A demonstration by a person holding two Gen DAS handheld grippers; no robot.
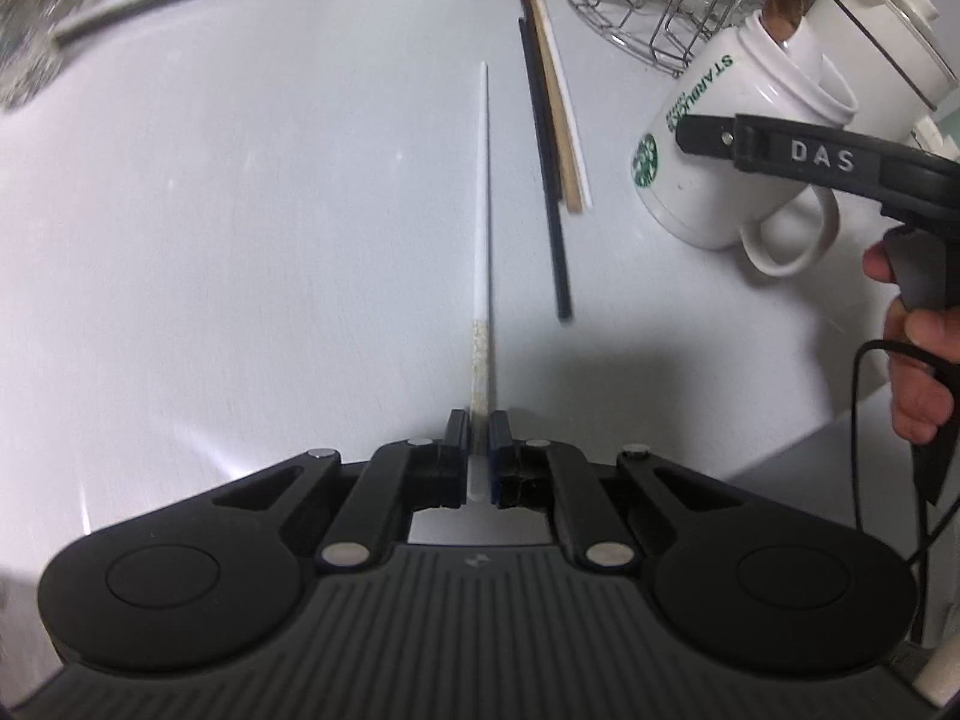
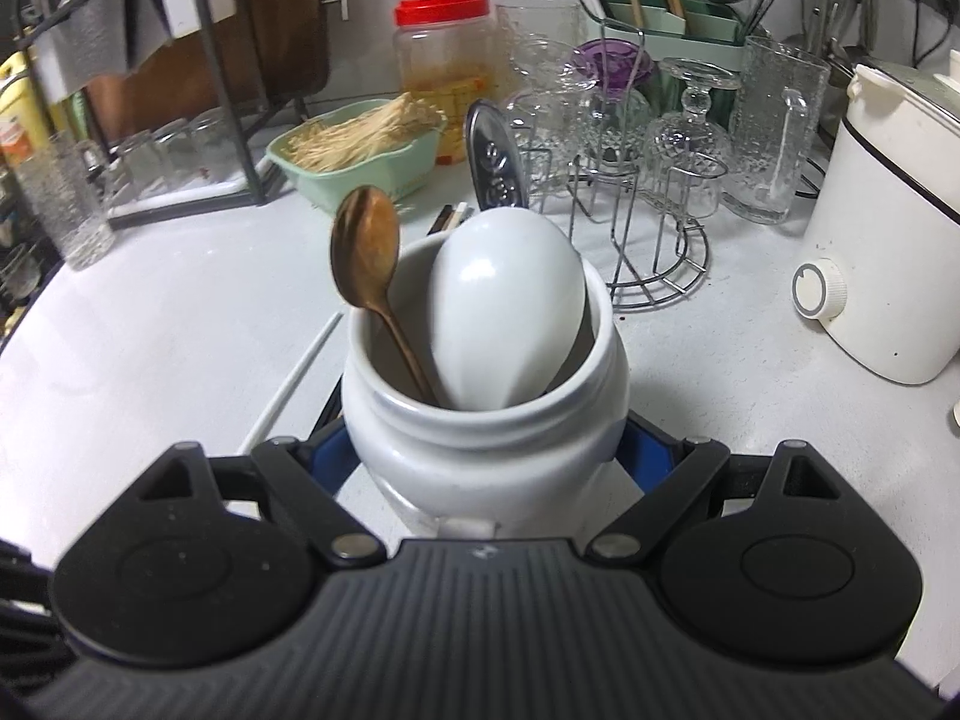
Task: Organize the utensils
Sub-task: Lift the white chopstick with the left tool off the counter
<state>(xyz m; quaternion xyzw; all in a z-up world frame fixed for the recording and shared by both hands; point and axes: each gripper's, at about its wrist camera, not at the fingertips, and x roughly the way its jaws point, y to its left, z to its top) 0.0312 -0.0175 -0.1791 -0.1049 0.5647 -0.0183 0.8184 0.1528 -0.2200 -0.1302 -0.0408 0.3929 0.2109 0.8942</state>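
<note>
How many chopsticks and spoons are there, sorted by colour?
White chopsticks: 2, one pinched in the left jaws, one lying on the counter
Black chopsticks: 1
Tan wooden chopsticks: 1
Brown wooden spoons: 1, in the mug
White spoons: 1, in the mug
Total: 6

Red-lidded jar [image 2: 441, 69] stands behind glasses rack [image 2: 648, 228], near cooker [image 2: 894, 240].
</note>
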